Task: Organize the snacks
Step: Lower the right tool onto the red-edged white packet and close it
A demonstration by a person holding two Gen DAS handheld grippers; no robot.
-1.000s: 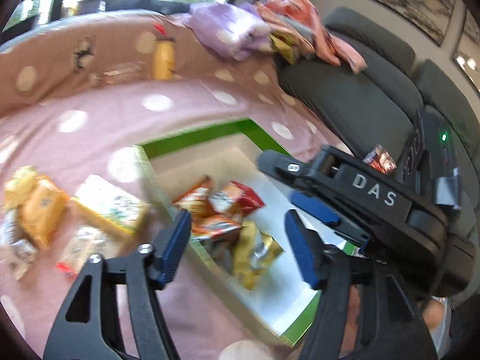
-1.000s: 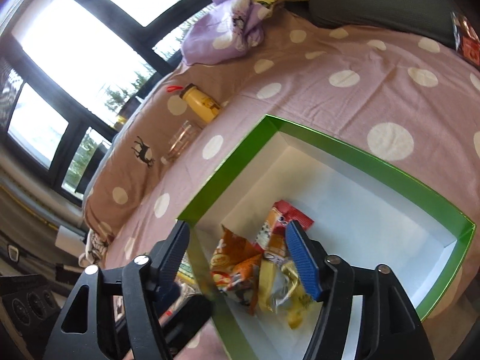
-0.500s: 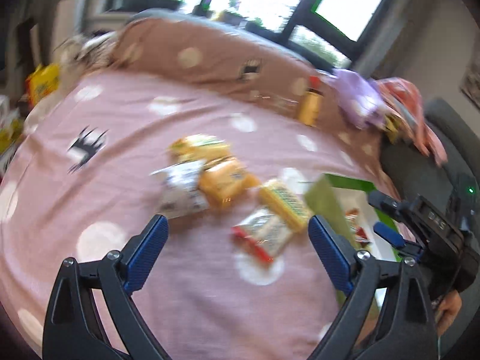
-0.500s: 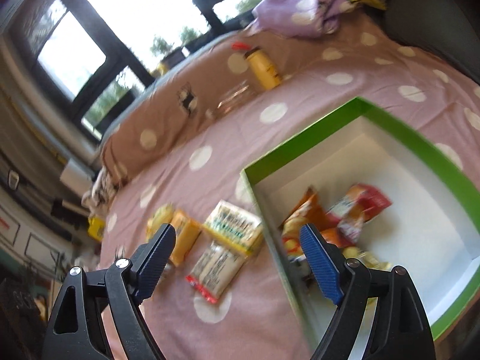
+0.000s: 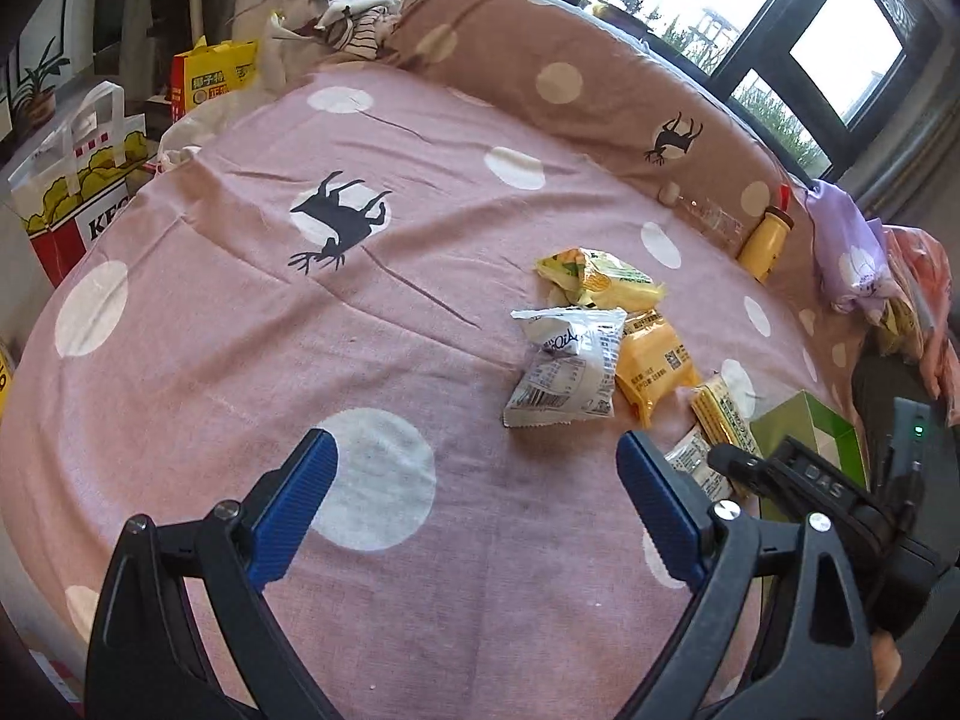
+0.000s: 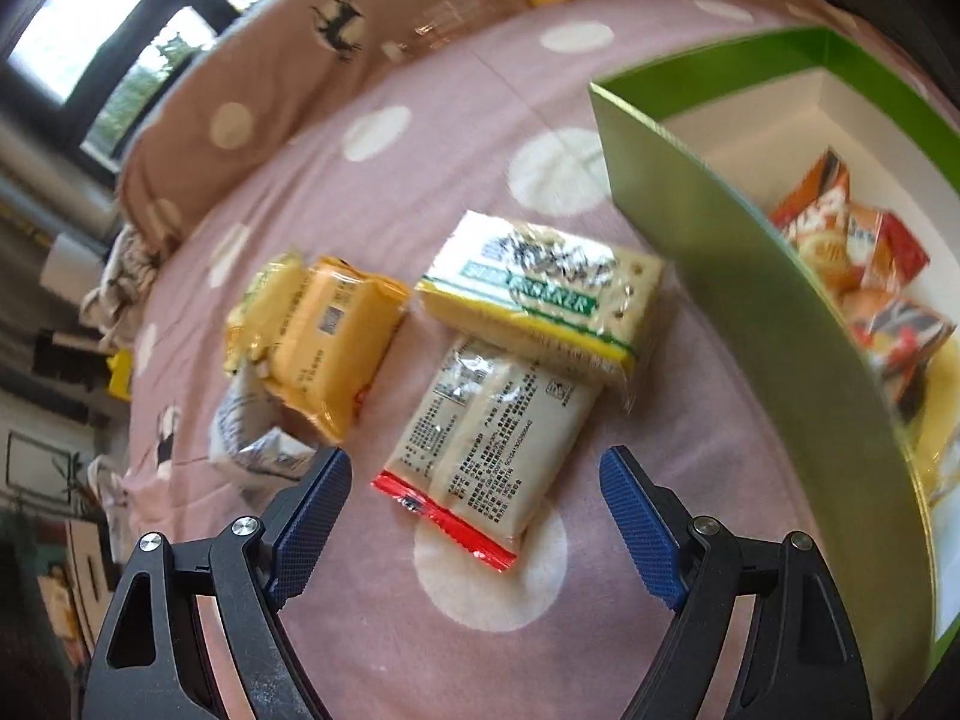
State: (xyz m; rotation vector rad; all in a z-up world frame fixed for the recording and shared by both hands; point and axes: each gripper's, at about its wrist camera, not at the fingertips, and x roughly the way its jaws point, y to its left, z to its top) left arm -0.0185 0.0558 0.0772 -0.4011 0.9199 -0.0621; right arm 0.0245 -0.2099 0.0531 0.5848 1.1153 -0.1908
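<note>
Loose snacks lie on a pink dotted cloth. In the left wrist view: a white packet (image 5: 564, 369), an orange packet (image 5: 654, 363) and a yellow-green packet (image 5: 600, 282). My left gripper (image 5: 474, 510) is open and empty, short of the white packet. In the right wrist view my right gripper (image 6: 474, 522) is open, its jaws either side of a beige packet with a red edge (image 6: 486, 438). Beyond it lie a cracker pack (image 6: 540, 294) and the orange packet (image 6: 324, 336). The green box (image 6: 750, 276) at right holds several snacks (image 6: 852, 258).
A yellow bottle (image 5: 762, 237) and a clear glass (image 5: 711, 219) lie at the cloth's far edge. Paper bags (image 5: 78, 180) stand off the left side. Clothes (image 5: 858, 258) are heaped at far right. The right gripper's body (image 5: 840, 498) shows beside the box.
Both grippers have swung left, away from over the green box, to the loose snacks on the cloth. Both jaws have opened wider. The right gripper has come down close over the beige packet.
</note>
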